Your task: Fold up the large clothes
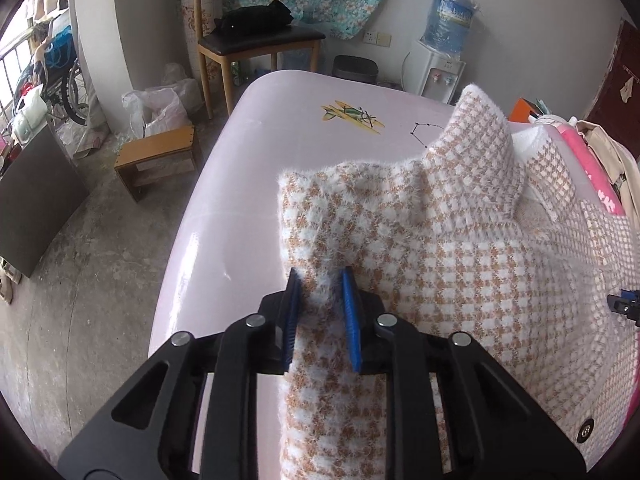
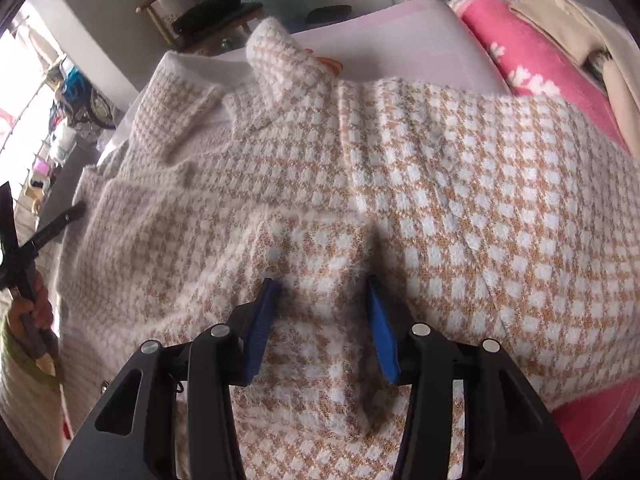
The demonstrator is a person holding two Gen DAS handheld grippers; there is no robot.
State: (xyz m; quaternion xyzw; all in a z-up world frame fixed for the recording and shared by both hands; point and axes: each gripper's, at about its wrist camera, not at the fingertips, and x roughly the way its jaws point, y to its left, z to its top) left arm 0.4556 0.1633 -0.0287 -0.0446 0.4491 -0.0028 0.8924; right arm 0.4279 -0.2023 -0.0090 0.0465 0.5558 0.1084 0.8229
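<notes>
In the left wrist view the left tongs (image 1: 320, 280) are pinching a raised fold of the checked coat (image 1: 460, 248) lying on the pink bench (image 1: 240, 184), while in the right wrist view the right tongs (image 2: 322, 284) are standing parted over the coat's cloth.

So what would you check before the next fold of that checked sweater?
1. Left tool gripping the checked sweater: ok, fabric pinched between its blue pads.
2. Right tool gripping: not ok, pads spread over fabric.
3. Sweater on the pink table: ok.
4. Sleeve flat: not ok, it stands up.
5. Pink blanket clear of the sweater: not ok, they touch.
</notes>
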